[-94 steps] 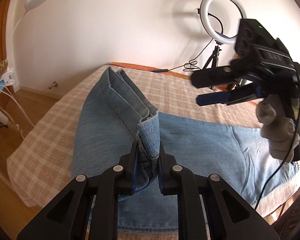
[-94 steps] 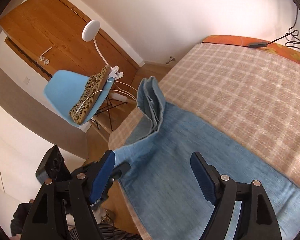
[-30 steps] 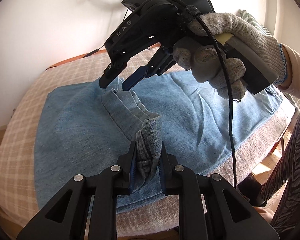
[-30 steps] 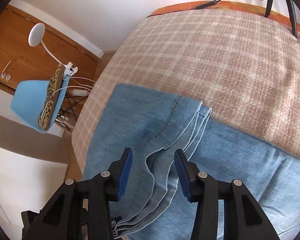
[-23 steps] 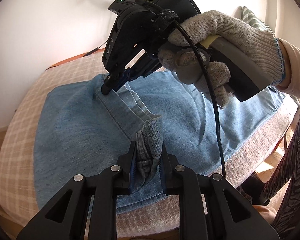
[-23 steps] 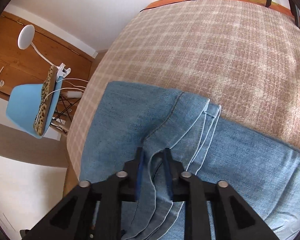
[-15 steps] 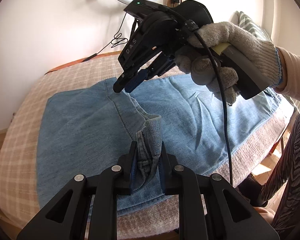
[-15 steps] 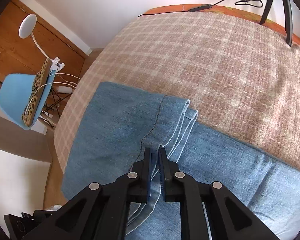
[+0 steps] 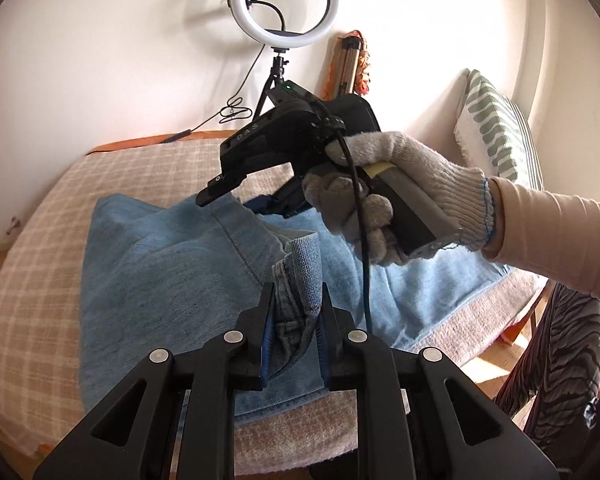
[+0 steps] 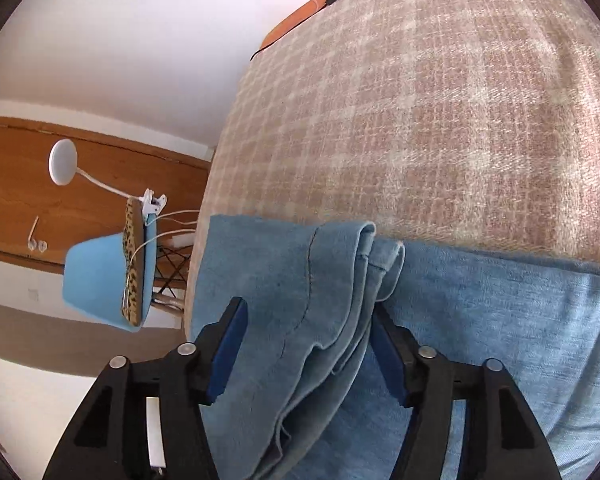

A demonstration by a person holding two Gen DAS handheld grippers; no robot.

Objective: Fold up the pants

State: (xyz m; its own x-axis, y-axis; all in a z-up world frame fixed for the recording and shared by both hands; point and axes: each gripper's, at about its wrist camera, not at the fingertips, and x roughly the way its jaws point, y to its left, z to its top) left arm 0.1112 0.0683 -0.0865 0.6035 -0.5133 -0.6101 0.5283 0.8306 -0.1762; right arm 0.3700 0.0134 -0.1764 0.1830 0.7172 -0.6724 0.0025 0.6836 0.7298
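The left claw (image 9: pixel 292 320) is nearly shut and pinches a bunched bit of the jeans (image 9: pixel 160 272) at the bottom middle; the right claw (image 10: pixel 304 344) has just been opening, its pads stand apart around the stacked leg ends, pressing nothing; its tips are partly hidden in the left view; a gloved hand (image 9: pixel 400 196) holds it; the jeans lie on a checked blanket (image 10: pixel 440 100); a ring light (image 9: pixel 285 4) stands by the white wall.

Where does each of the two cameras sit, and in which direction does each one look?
Left wrist: sits on the left hand-held gripper, shut on the jeans' hem; looks across the jeans at the ring light; shows the gloved right hand holding the right hand-held gripper.
Right wrist: sits on the right hand-held gripper, jaws just opening around the hem layers; looks over the checked blanket toward a blue chair.
Shared: jeans and blanket.
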